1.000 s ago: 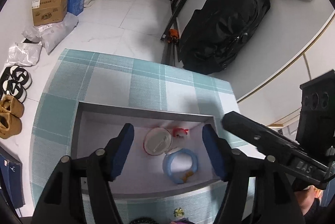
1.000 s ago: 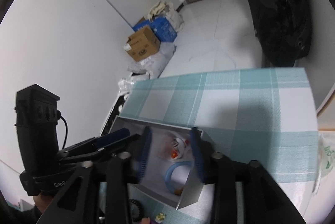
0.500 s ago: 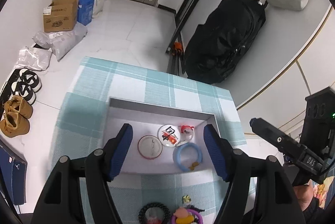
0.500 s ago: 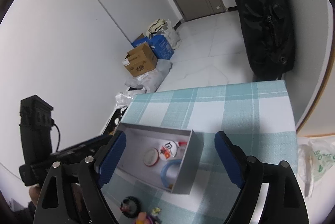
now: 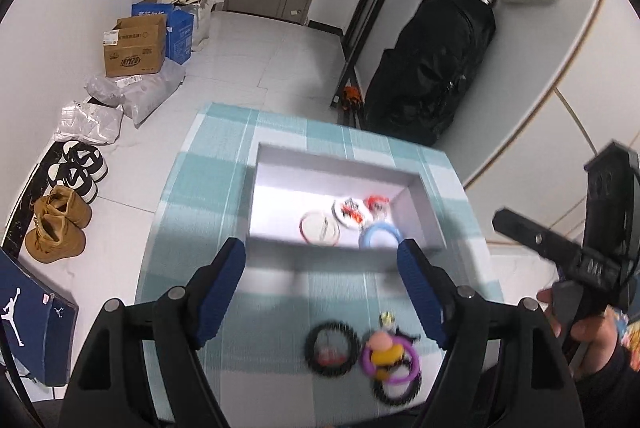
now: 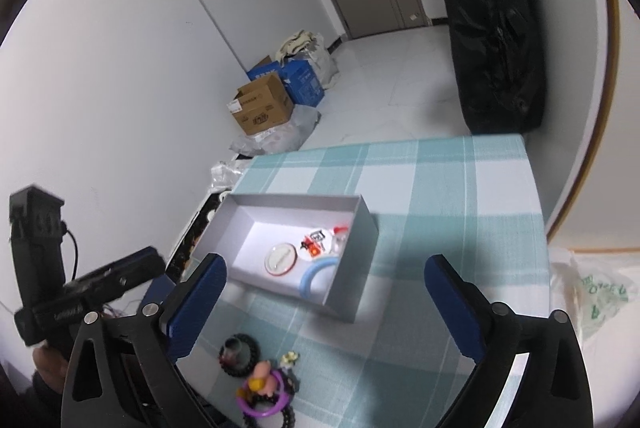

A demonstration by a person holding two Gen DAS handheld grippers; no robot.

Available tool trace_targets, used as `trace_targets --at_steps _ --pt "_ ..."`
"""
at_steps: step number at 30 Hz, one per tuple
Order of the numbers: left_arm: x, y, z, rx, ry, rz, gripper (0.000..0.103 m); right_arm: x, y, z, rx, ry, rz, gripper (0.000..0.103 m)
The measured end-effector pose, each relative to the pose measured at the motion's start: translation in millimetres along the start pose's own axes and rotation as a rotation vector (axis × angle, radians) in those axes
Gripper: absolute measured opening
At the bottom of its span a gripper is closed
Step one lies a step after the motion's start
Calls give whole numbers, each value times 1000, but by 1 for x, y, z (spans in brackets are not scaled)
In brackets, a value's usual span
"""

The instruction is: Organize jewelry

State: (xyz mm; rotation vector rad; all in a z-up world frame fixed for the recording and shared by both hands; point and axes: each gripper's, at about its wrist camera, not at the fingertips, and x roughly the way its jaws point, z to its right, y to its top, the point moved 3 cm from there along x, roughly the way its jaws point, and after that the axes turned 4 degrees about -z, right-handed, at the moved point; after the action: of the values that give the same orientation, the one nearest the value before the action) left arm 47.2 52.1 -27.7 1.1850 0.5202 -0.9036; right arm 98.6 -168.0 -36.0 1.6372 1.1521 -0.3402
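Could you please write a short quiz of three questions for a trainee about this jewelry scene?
1. True or false: the blue ring lies inside the grey box.
2. Which lies outside the box, on the checked cloth? A) purple ring B) white round badge
3. Fill in: both the left gripper and the right gripper are ____.

Key: 1 true; 2 A; 3 open, holding nothing.
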Motion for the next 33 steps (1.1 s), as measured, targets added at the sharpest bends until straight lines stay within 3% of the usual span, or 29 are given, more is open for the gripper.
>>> trace_targets --at_steps 9,17,20,33 --pt "19 -32 1 48 39 -137 75 -8 -15 -2 -10 -31 -10 102" --pt "36 -48 0 104 131 -213 73 -5 -25 -4 -40 -36 -50 102" --pt "38 -50 2 126 144 -229 56 -4 -29 -7 -65 -43 -59 102" --pt "48 -57 17 214 131 -260 18 -7 -32 -2 -50 -42 -62 102"
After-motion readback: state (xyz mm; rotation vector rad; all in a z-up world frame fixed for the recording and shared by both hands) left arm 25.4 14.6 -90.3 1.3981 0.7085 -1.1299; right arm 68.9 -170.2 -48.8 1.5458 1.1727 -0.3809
